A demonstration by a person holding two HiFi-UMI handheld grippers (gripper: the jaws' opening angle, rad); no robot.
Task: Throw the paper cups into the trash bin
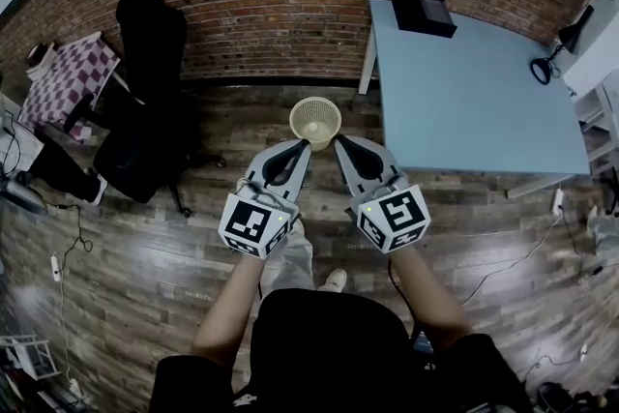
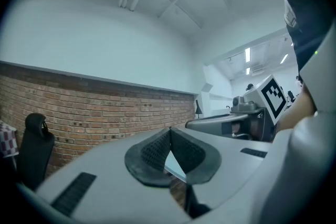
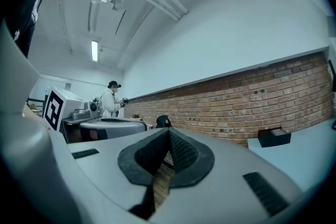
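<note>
Head view: left gripper [image 1: 302, 144] and right gripper [image 1: 339, 143] were both closed, empty, tips side by side mid-frame, just below the trash bin [image 1: 315, 101] on the floor. No paper cups visible, so probably nothing left to drop.

Even cool indoor light, ceiling strip lights [image 3: 94, 51] glaring, strong fisheye bending, dark corners

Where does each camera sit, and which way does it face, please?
Head view: on the person's head, facing steeply down at the trash bin and table; forearms, left claw, right claw show.
Left gripper view: on the left claw, facing level at the brick wall; its shut jaws show.
Right gripper view: on the right claw, facing likewise; its shut jaws show.
Both gripper views share that wall.
</note>
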